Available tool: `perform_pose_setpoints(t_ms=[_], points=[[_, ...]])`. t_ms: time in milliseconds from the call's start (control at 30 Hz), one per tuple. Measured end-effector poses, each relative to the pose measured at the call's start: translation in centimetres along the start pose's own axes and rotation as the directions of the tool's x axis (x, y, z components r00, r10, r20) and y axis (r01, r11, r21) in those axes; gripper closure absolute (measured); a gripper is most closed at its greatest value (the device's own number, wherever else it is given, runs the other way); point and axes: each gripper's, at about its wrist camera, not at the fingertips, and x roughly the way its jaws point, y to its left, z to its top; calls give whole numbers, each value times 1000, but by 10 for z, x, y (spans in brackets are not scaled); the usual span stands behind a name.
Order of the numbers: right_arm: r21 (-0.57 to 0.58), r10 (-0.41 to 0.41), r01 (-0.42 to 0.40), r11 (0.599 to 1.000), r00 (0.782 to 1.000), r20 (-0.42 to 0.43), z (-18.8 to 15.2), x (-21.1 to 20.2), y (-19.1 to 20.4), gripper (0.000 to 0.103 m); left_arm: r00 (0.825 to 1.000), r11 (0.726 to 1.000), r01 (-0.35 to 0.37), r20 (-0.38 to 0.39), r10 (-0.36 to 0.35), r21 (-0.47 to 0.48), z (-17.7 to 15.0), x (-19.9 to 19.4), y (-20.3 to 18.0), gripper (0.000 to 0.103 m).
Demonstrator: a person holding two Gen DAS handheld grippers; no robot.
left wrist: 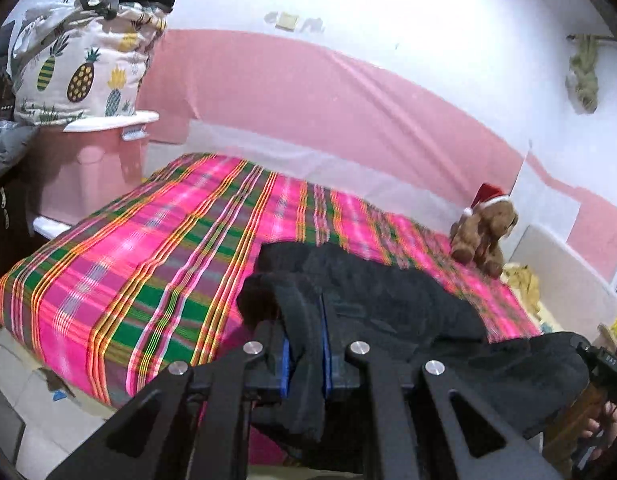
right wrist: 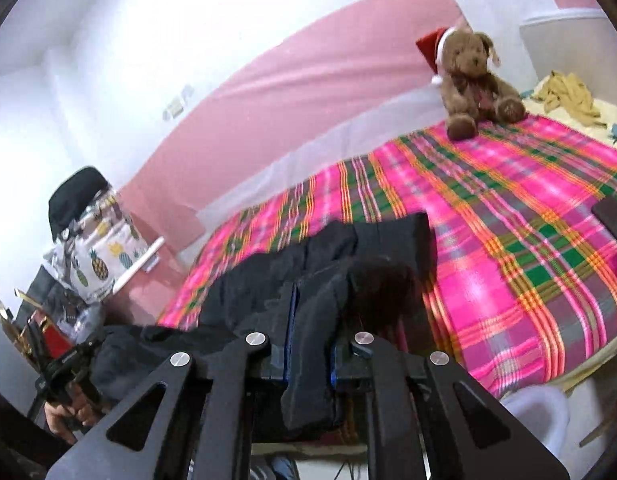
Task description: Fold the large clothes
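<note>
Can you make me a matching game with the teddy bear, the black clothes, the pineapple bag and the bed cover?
Things:
1. teddy bear
2. black clothes
3. pineapple bag
4. bed cover

Descriptions:
A. pink, green and orange checks
B. pinched in both grippers
C. wearing a red Santa hat
D. sitting on a pink box beside the bed

Pairs: 1-C, 2-B, 3-D, 4-A

Both wrist views low, close, facing across plaid bed (left wrist: 140, 264), teddy (right wrist: 474, 80) shared
</note>
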Motion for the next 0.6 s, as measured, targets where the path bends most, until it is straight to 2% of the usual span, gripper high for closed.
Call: perform_pose_setpoints(t_ms=[167, 267, 433, 600], points=[[-3, -1, 2, 1000, 999, 48, 26, 19, -2, 91, 999, 1000, 29, 43, -29, 8, 22, 14, -10, 91], [-18, 0, 1, 1000, 998, 62, 49, 39, -2, 91, 998, 1000, 29, 52, -29, 12, 43, 38, -11, 91], [-27, -37, 38, 999, 998, 48, 96, 98, -3, 91, 999, 1000, 8, 46, -9, 25, 81, 100, -11, 91], [-10, -105, 105, 994, 994, -20, 126, 167, -19, 90, 999, 999, -34, -27, 35, 30, 106, 186, -7, 91]])
